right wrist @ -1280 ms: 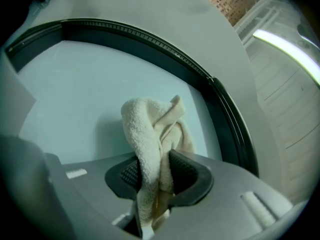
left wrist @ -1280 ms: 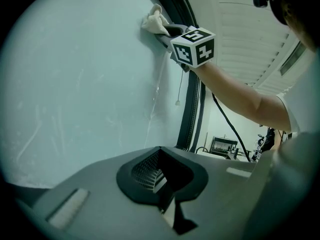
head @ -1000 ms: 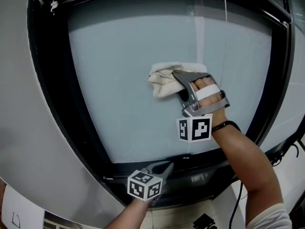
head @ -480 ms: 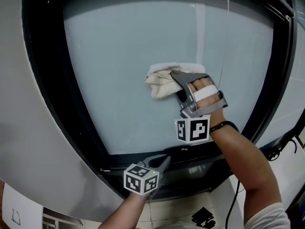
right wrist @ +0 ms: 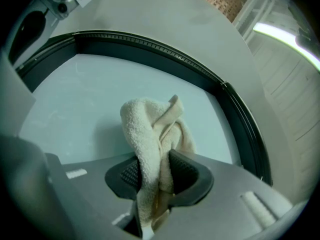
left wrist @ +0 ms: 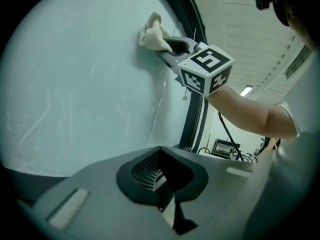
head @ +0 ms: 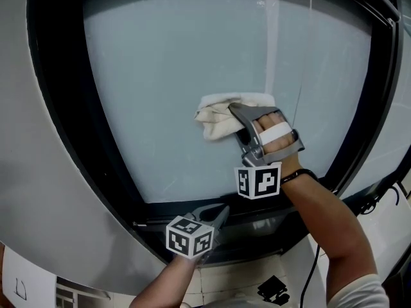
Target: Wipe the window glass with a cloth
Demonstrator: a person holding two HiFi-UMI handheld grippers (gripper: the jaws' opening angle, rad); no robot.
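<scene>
R claw [head: 239, 115] clamps cloth [head: 215, 117] on glass [head: 160, 88] centre; L claw [head: 221, 213] closed by bottom frame [head: 276, 226].

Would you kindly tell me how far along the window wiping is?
Done: the cloth is clamped in the right tongs and pressed on the glass. In hand: wiping the glass's lower middle. Left: faint streaks show in the left gripper view, so more passes seem needed. The left tongs sit shut, empty.

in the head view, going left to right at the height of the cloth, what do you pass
grey wall → black window frame → glass → cloth → right gripper
</scene>
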